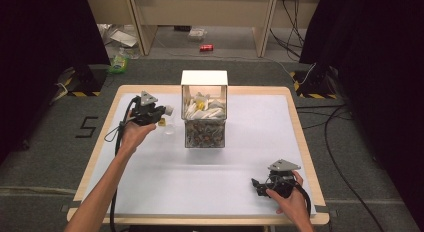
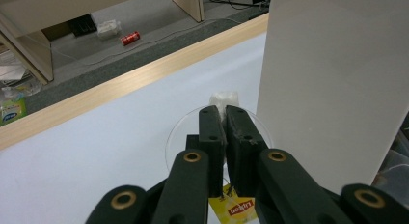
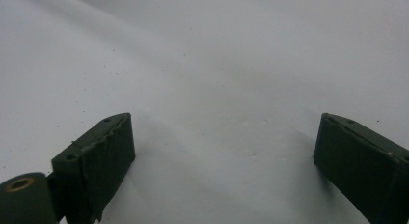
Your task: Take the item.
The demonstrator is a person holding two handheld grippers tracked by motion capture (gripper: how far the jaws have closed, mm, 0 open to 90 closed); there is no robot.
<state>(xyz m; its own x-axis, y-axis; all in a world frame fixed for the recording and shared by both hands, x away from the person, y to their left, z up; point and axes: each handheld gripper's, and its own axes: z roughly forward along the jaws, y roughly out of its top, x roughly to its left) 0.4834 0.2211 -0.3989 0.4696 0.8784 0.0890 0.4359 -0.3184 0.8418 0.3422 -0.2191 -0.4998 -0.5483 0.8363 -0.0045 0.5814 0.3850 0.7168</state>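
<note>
In the high view, your left gripper (image 1: 161,112) sits left of centre, its jaws clamped on a tea bag (image 1: 168,110) whose yellow tag (image 1: 161,122) hangs just beneath. A clear glass cup (image 1: 169,126) stands on the white table (image 1: 150,177) directly below the tea bag, just left of the box. One clear box (image 1: 204,123) stands in the middle of the frame with its white lid (image 1: 204,77) raised at the back; the upper part holds a pile of white tea bags with a yellow tag or two among them, too many and too small to count, and the lower part holds a darker jumble that you cannot make out. Your right gripper (image 1: 259,186) rests at the lower right, well apart from the box, jaws spread wide with nothing between them. On the floor at the top lie one red can (image 1: 206,47) and one green packet (image 1: 119,65); the figure "5" (image 1: 87,127) is marked on the floor at the left.

In the left gripper view, the two black jaws stand almost together, pinching the tea bag (image 2: 223,99), which pokes out above their tips. The round cup rim (image 2: 176,132) shows behind them. The yellow tag (image 2: 236,208) at the bottom reads "Lipton", seen upside down. The white box wall (image 2: 333,79) fills the right, and the red can (image 2: 129,38) lies at the upper left.

In the right gripper view, the jaws stand far apart over bare white table (image 3: 217,89).
</note>
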